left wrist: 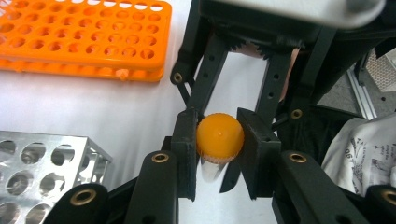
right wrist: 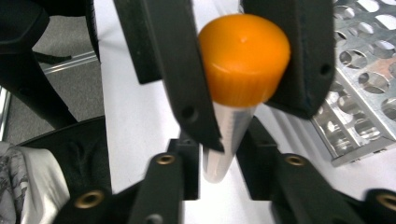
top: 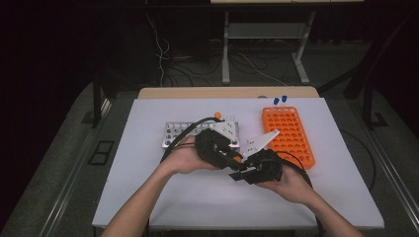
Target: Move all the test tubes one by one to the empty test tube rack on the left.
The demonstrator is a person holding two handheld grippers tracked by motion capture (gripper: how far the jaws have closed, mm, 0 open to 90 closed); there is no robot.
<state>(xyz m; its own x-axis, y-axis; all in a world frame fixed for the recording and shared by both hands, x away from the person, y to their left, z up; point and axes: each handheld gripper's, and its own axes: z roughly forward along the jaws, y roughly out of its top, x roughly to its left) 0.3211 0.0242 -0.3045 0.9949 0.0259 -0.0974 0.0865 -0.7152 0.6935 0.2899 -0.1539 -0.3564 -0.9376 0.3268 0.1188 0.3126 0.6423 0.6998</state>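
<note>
Between the matt black plastic left gripper [left wrist: 219,154] jaws sits a smooth orange plastic cap [left wrist: 219,137] with a ribbed skirt, on a clear glossy tube [right wrist: 229,140]; beside them, a shiny drilled metal rack [left wrist: 42,163]; beyond, a glossy orange plastic rack [left wrist: 84,37]; beneath, a matt white tabletop [left wrist: 102,112].

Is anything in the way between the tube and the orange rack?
Nothing visible: bare table separates the tube from the rack. The left gripper clamps its cap, the right gripper its body.
</note>
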